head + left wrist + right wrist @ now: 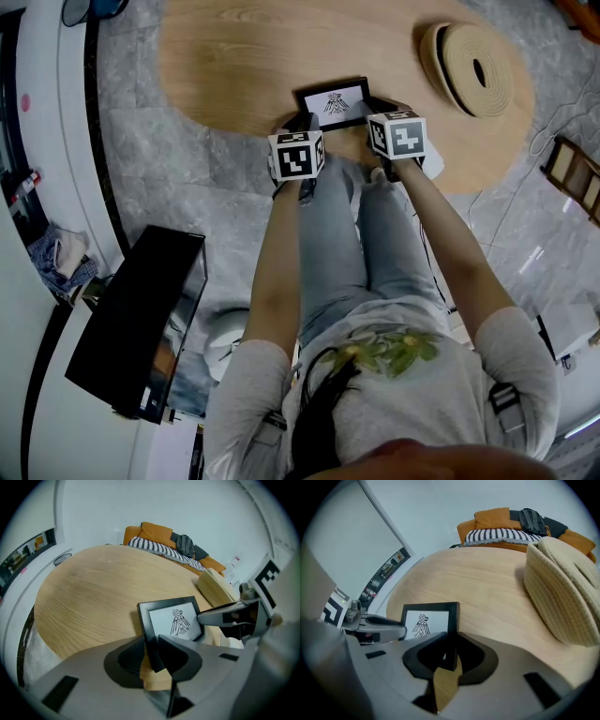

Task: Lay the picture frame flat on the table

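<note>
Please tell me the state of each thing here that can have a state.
picture frame: tilted back, not yet flat, gripped at both side edges.
left tool: shut on the frame's left edge.
right tool: shut on the frame's right edge.
woven basket: resting on the table, untouched.

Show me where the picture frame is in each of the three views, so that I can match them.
Head view: picture frame upper centre, near the wooden table front edge.
Left gripper view: picture frame lower centre-right, left edge between the jaws.
Right gripper view: picture frame lower centre-left, right edge between the jaws.
Shared landmark: beige woven basket, to the frame's right in all three views.
</note>
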### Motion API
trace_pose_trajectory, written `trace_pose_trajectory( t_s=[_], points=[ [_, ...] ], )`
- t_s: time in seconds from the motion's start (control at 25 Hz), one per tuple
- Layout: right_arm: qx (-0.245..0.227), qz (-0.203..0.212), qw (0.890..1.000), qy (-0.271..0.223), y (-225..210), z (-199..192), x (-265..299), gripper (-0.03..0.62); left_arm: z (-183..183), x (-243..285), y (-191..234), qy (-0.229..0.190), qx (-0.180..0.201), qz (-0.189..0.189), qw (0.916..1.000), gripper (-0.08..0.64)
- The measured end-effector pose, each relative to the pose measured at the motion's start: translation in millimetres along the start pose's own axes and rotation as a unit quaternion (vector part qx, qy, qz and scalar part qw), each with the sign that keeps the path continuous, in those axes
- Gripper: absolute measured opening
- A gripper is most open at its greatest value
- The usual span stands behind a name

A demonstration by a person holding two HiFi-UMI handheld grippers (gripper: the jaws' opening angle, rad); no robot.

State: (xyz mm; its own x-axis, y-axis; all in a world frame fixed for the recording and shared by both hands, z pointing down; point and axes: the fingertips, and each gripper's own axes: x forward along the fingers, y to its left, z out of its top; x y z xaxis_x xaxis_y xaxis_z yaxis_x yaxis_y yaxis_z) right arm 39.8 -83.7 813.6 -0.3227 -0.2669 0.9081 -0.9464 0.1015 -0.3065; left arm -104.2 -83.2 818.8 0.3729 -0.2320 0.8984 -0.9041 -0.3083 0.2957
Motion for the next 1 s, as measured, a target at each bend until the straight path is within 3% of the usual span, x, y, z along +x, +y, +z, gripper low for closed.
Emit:
trace_pose_trajectory(
  t_s=[0.44, 0.84, 1.0],
  points=[
    [-0.029, -0.012, 0.999, -0.027, -2, 2, 11, 0.086, 0, 8, 3, -0.004, -0.010, 0.000, 0.9999, 0.106],
    [-0.069, -0.027, 0.996, -0.039, 1, 2, 17, 0.080, -1, 10, 5, -0.001, -0.002, 0.028, 0.9996, 0.109],
    [-0.068, -0.026, 0.997, -0.038, 0, 1, 15, 0.078, -2, 10, 4, -0.006, -0.029, 0.013, 0.9995, 0.106]
  ],
)
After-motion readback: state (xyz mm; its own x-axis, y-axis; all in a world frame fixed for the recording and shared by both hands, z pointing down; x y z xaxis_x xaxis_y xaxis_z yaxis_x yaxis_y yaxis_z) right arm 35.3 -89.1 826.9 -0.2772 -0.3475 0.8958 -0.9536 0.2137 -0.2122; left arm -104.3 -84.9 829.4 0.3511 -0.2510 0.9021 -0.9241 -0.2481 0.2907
